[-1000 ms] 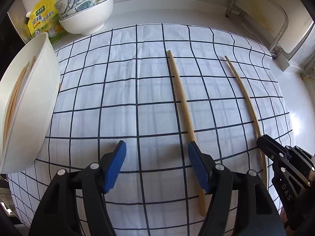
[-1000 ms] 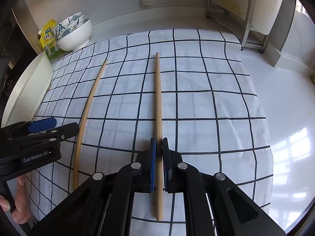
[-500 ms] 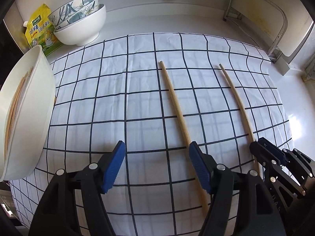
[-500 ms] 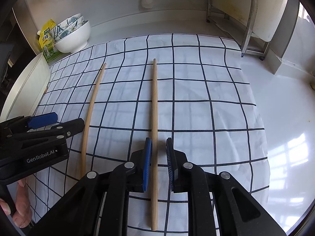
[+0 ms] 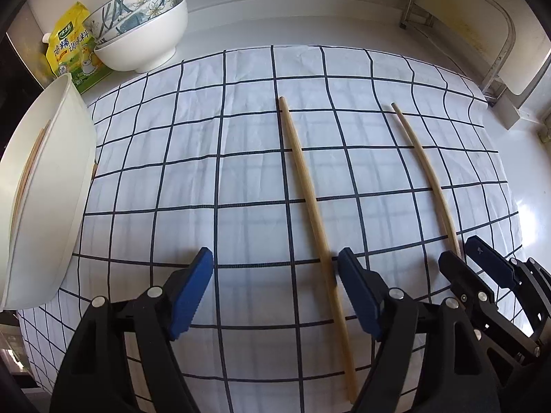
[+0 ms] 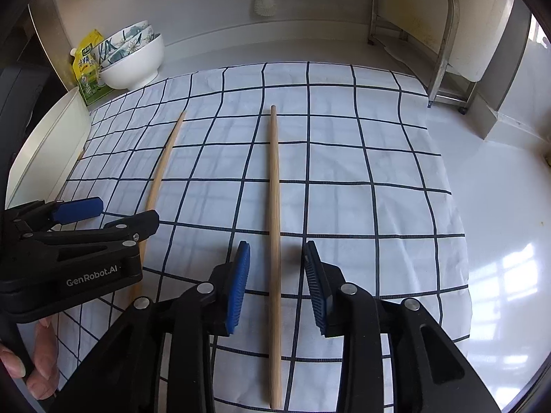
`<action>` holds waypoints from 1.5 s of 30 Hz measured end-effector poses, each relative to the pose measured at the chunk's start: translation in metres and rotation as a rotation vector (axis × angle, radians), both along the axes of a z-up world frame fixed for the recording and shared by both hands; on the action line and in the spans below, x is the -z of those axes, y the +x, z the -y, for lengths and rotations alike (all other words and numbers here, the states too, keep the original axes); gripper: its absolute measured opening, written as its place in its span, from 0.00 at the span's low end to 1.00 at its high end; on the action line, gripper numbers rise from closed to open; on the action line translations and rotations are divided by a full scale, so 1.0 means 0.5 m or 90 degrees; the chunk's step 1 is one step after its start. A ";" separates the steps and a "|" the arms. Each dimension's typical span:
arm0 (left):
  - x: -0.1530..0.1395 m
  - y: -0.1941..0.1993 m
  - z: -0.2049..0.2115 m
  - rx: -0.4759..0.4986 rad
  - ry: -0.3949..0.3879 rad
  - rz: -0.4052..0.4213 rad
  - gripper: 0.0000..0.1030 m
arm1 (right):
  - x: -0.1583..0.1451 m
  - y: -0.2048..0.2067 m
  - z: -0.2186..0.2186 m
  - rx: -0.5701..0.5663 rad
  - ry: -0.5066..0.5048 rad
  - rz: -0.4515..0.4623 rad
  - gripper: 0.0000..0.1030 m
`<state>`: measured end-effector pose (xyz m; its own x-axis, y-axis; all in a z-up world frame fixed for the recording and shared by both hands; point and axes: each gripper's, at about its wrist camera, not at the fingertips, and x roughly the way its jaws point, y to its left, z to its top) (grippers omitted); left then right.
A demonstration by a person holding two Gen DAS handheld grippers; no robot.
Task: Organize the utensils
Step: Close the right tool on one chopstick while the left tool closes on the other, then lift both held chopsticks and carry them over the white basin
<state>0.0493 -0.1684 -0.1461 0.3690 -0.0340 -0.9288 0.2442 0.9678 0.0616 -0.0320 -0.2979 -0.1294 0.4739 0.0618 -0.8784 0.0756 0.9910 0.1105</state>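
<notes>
Two wooden chopsticks lie apart on a white checked cloth (image 5: 213, 179). In the left wrist view the left chopstick (image 5: 310, 203) lies just inside the right finger of my open, empty left gripper (image 5: 275, 289); the right chopstick (image 5: 427, 175) runs toward my right gripper (image 5: 465, 258). In the right wrist view my right gripper (image 6: 275, 275) is open with its jaws on either side of the right chopstick (image 6: 274, 213), which lies on the cloth (image 6: 361, 179). The left chopstick (image 6: 162, 168) passes under my left gripper (image 6: 113, 213).
A white tray (image 5: 44, 206) with several chopsticks stands at the left edge of the cloth. Stacked bowls (image 5: 144, 38) and a yellow packet (image 5: 74, 48) sit at the back left. A metal rack (image 6: 434, 34) stands at the back right on the white counter (image 6: 499, 206).
My right gripper was shut on the right chopstick and has opened, leaving it on the cloth. Both grippers have drawn back a little.
</notes>
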 end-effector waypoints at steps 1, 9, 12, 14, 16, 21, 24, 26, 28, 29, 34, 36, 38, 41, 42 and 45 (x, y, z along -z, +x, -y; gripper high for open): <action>-0.001 -0.003 0.001 0.003 -0.005 0.000 0.63 | 0.001 0.002 -0.004 -0.004 -0.009 0.001 0.31; -0.008 -0.027 0.024 0.048 -0.017 -0.002 0.16 | 0.001 0.011 -0.018 -0.019 -0.038 0.001 0.11; -0.008 -0.032 0.027 0.059 -0.018 -0.014 0.07 | 0.000 0.013 -0.016 -0.015 -0.030 -0.006 0.06; -0.009 -0.034 0.024 0.061 -0.024 -0.025 0.07 | -0.001 0.015 -0.014 -0.011 -0.019 -0.013 0.06; -0.013 -0.034 0.012 0.059 -0.033 -0.037 0.07 | -0.006 0.013 -0.015 -0.003 -0.004 -0.016 0.06; -0.062 -0.036 -0.044 0.061 -0.054 -0.029 0.07 | -0.042 0.013 -0.039 0.011 0.029 -0.009 0.06; -0.106 -0.031 -0.086 0.053 -0.067 -0.010 0.07 | -0.079 0.023 -0.070 0.009 0.039 0.012 0.06; -0.133 -0.014 -0.127 0.043 -0.075 0.006 0.07 | -0.110 0.035 -0.093 0.004 0.045 0.029 0.06; -0.161 -0.002 -0.174 0.031 -0.077 0.023 0.07 | -0.140 0.052 -0.122 0.000 0.060 0.046 0.06; -0.173 0.005 -0.196 0.023 -0.075 0.030 0.07 | -0.154 0.061 -0.138 -0.004 0.067 0.054 0.06; -0.222 0.053 -0.325 -0.032 -0.065 0.061 0.07 | -0.212 0.114 -0.246 -0.042 0.087 0.090 0.06; -0.235 0.069 -0.383 -0.055 -0.059 0.071 0.07 | -0.222 0.138 -0.292 -0.061 0.100 0.094 0.06; -0.245 0.085 -0.440 -0.079 -0.054 0.079 0.07 | -0.229 0.165 -0.345 -0.083 0.111 0.096 0.06; -0.253 0.106 -0.516 -0.108 -0.045 0.089 0.07 | -0.233 0.204 -0.424 -0.117 0.123 0.092 0.06; -0.252 0.113 -0.537 -0.114 -0.041 0.090 0.07 | -0.233 0.219 -0.452 -0.129 0.127 0.088 0.06; -0.243 0.134 -0.590 -0.126 -0.034 0.087 0.07 | -0.225 0.259 -0.527 -0.161 0.128 0.068 0.06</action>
